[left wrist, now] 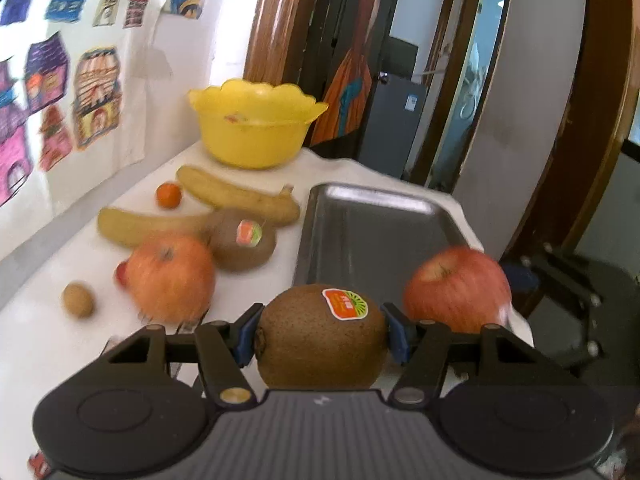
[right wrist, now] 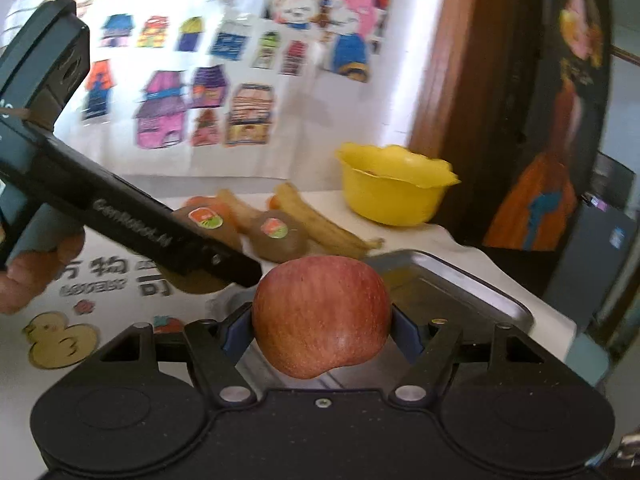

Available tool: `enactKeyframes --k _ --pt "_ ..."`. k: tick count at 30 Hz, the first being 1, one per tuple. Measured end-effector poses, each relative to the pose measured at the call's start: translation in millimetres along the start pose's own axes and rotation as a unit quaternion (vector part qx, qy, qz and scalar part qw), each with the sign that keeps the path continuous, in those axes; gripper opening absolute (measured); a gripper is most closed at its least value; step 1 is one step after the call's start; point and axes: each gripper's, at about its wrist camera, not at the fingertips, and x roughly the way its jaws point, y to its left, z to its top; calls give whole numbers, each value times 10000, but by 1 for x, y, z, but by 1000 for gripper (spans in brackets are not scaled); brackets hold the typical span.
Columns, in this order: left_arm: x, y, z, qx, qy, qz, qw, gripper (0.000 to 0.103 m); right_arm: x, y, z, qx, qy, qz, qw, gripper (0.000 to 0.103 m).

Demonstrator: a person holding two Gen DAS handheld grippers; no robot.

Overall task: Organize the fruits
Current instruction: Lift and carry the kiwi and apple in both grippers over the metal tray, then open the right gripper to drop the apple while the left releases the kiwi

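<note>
Each gripper, the left gripper [left wrist: 322,336] and the right gripper [right wrist: 322,334], is matte black plastic: 2 round discs flank a ribbed grey centre plate, with angular linkage arms pinned by silver and brass-coloured screws. The fingers [left wrist: 245,334] end in blue pads. Seen from the right wrist, the left gripper's long black body carries white lettering.

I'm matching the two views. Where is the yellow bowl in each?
Left wrist: yellow bowl sits upper centre-left, at the table's far end behind the bananas.
Right wrist: bowl sits right of centre, mid-height.
Shared landmark: the metal tray, nearer than the bowl.
</note>
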Motion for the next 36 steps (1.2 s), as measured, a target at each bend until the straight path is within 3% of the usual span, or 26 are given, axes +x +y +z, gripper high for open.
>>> enactKeyframes --k 5,12,19,27,36 --pt "36 -6 14 -68 39 -115 9999 66 9 -14 -7 447 321 -335 9979 73" --pt "67 -15 13 84 223 -247 9994 66 17 -20 -16 621 653 -433 9950 73" --pt "78 -19 8 137 401 -215 9989 66 16 -23 -14 711 516 -474 9950 74" --pt "74 -22 6 223 376 -197 9988 67 8 -23 -17 765 405 -533 9948 84" --pt "45 -17 10 -17 76 -143 9999 86 -21 -15 -10 819 70 -709 9941 98"
